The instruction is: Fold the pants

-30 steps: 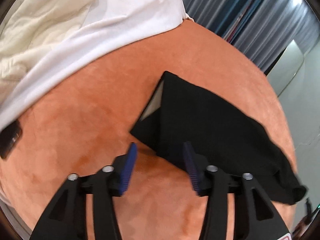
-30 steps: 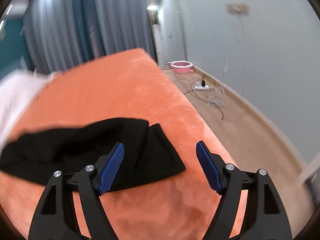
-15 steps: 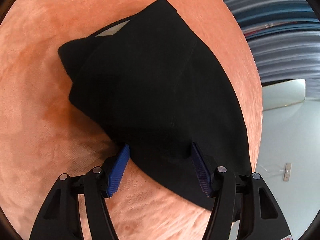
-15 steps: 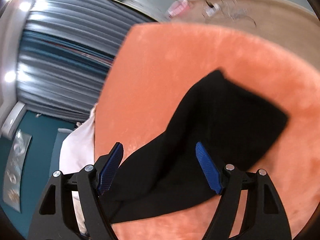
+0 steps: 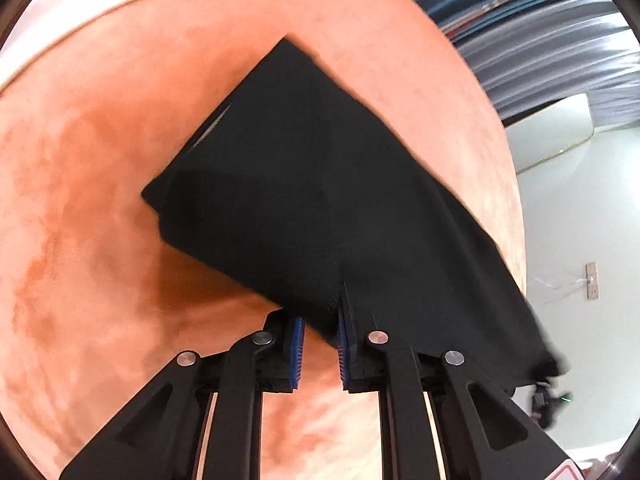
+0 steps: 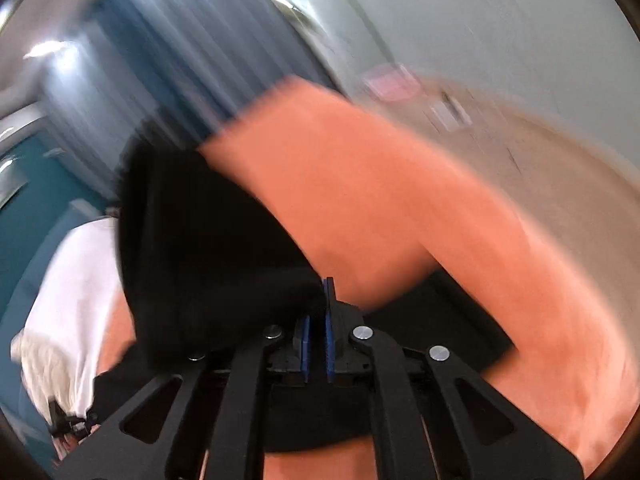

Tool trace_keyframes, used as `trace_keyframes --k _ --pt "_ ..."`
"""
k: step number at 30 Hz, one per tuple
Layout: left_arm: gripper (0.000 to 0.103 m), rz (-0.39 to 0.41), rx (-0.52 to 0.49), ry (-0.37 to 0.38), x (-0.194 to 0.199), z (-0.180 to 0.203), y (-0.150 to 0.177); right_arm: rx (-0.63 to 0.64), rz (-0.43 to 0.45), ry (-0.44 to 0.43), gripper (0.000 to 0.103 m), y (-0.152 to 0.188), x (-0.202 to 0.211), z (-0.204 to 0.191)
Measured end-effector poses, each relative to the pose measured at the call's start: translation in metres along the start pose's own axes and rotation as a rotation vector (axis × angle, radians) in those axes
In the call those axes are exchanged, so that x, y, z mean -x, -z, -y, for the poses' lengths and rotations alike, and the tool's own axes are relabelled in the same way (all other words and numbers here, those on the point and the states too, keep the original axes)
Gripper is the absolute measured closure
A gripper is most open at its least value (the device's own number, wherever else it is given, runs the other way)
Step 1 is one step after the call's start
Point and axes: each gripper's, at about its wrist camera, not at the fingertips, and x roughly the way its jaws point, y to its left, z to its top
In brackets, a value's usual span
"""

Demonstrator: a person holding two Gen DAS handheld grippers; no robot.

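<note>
The black pants (image 5: 340, 200) lay on the orange bedspread (image 5: 100, 240), folded into a thick wedge with one pointed corner toward the head of the bed and a strip of pale lining showing along the left edge. The cloth looked plain and dark, with little visible creasing in the left wrist view. Its near edge rose off the bed into the left gripper (image 5: 321, 344), whose blue pads (image 5: 298, 344) had closed to a narrow gap with a fold of the black fabric pinched between them. White bedding (image 5: 36, 20) showed beyond the bedspread at the upper left, and grey-blue curtains (image 5: 540, 32) hung at the upper right.

The right wrist view was heavily blurred. There the right gripper (image 6: 318, 344) had its pads nearly together on a bunch of the pants (image 6: 200, 248), which stood up in a dark mass to the left of the fingers; more black cloth lay flat under and to the right of the tool.

Half a second before, both grippers had been wide open, each straddling the edge of the flat pants. Since then both had closed on the fabric, and the right-hand end had lifted clear of the bedspread (image 6: 400, 200).
</note>
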Motion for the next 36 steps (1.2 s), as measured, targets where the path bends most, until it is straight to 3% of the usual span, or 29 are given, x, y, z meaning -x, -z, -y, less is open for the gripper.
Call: trace_keyframes --k 2,5,8,12,13,15,17,19,20,21,23,26,28,30,31,32,33,34,35,36 --pt "0.091 -0.037 0.017 0.014 -0.009 -0.009 0.001 -0.105 -0.104 0.043 0.099 0.025 -0.029 0.045" --pt "0.087 -0.022 -0.019 0.007 -0.009 -0.007 0.004 -0.188 -0.023 -0.067 0.094 0.039 -0.016 0.057" --pt "0.083 0.003 -0.063 -0.026 -0.006 0.003 0.005 -0.190 -0.036 -0.056 0.091 0.035 -0.014 0.054" --pt "0.076 0.055 -0.121 -0.082 0.009 0.008 0.008 -0.219 -0.017 -0.080 0.052 0.013 -0.005 0.046" --pt "0.074 0.068 -0.131 -0.092 0.011 0.009 0.008 -0.196 0.001 -0.066 0.062 0.011 -0.004 0.043" --pt "0.074 0.065 -0.125 -0.101 0.012 0.006 0.009 -0.095 0.014 0.047 0.091 0.004 -0.005 0.031" --pt "0.074 0.079 -0.131 -0.086 0.021 0.001 0.014 -0.125 0.058 0.058 0.091 0.004 0.005 0.037" --pt "0.072 0.131 -0.149 -0.084 0.035 -0.004 0.023 -0.173 0.107 0.125 0.081 0.012 0.022 0.047" --pt "0.066 0.202 -0.156 -0.117 0.047 -0.007 0.026 -0.182 0.148 0.192 0.076 0.022 0.036 0.054" --pt "0.051 0.252 -0.152 -0.131 0.056 -0.011 0.028 -0.177 0.179 0.228 0.065 0.032 0.047 0.055" --pt "0.041 0.305 -0.111 -0.118 0.066 -0.023 0.025 -0.151 0.201 0.243 0.062 0.053 0.063 0.052" --pt "0.041 0.291 -0.042 -0.073 0.070 -0.038 0.016 -0.028 0.146 0.207 0.062 0.083 0.065 0.015" --pt "0.041 0.309 -0.043 -0.023 0.070 -0.029 0.014 0.122 0.091 0.160 0.062 0.101 0.053 -0.038" --pt "0.027 0.276 -0.058 -0.015 0.062 -0.023 0.014 0.232 0.044 0.104 0.061 0.116 0.037 -0.090" --pt "0.029 0.243 -0.052 -0.033 0.051 -0.019 0.012 0.301 0.002 0.051 0.057 0.126 0.022 -0.127" --pt "0.043 0.211 -0.050 -0.046 0.037 -0.016 0.009 0.343 -0.029 0.007 0.056 0.135 0.009 -0.157" --pt "0.082 0.210 -0.066 -0.102 0.028 -0.013 0.007 0.376 -0.064 -0.039 0.056 0.142 -0.004 -0.183" --pt "0.084 0.219 -0.102 -0.155 0.025 -0.010 0.003 0.427 -0.111 -0.090 0.057 0.152 -0.021 -0.217" --pt "0.087 0.239 -0.139 -0.162 0.027 -0.004 -0.001 0.473 -0.147 -0.119 0.057 0.160 -0.036 -0.248" --pt "0.087 0.275 -0.141 -0.110 0.038 -0.002 -0.004 0.507 -0.164 -0.134 0.057 0.166 -0.045 -0.269"
